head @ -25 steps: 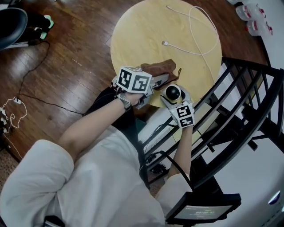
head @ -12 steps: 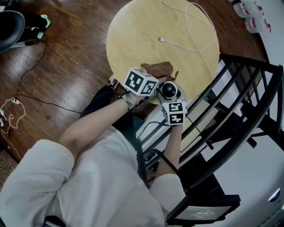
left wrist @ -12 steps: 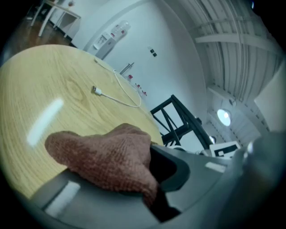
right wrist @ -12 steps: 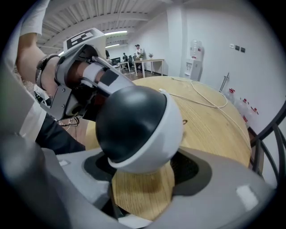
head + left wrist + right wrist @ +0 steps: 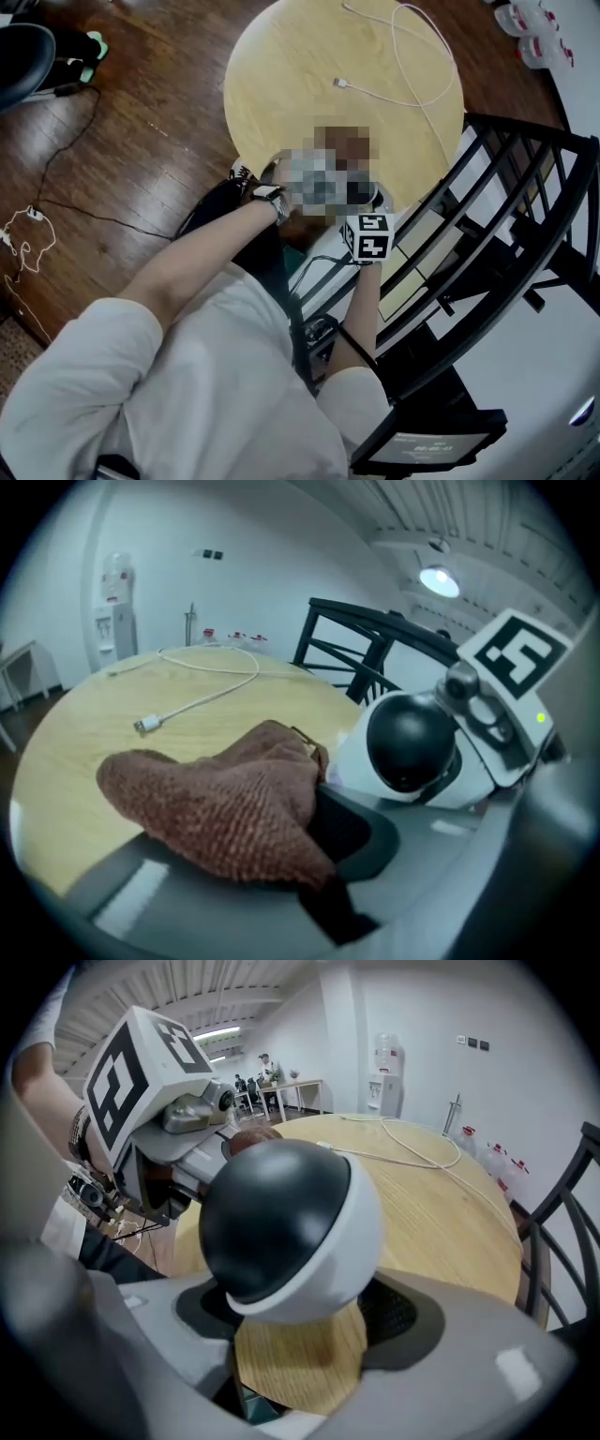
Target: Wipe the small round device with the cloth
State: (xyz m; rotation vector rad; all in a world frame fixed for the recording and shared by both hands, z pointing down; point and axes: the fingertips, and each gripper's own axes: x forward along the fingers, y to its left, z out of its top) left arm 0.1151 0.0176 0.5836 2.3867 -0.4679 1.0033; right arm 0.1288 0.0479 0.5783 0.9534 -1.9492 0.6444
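Dark, glossy floorboards (image 5: 141, 141) surround a round table (image 5: 281, 84) of pale wood grain in the head view. A thin white cable (image 5: 403, 56) loops across the tabletop, and a black slatted metal chair (image 5: 525, 216) stands at the table's right. At the table's near edge sits a white cube printed with black squares (image 5: 367, 236).

From the left gripper view, the left gripper (image 5: 253, 855) has its grey jaws closed on a brown cloth (image 5: 220, 799) of coarse, ribbed knit, which bunches up over the wood. Just beside the cloth is the small round device (image 5: 412, 747), a white shell with a glossy black dome. A white water dispenser (image 5: 112, 602) stands against the far wall; its red label is too small to read.

In the right gripper view, the right gripper (image 5: 300, 1312) holds the device just above the table's edge. Its smooth ball-shaped body sits between the dark textured pads (image 5: 403, 1312). These jaws stand wide and have just been closing a little onto it. The left gripper's marker cube (image 5: 141, 1072) is close behind, carrying bold blocky black patterns.
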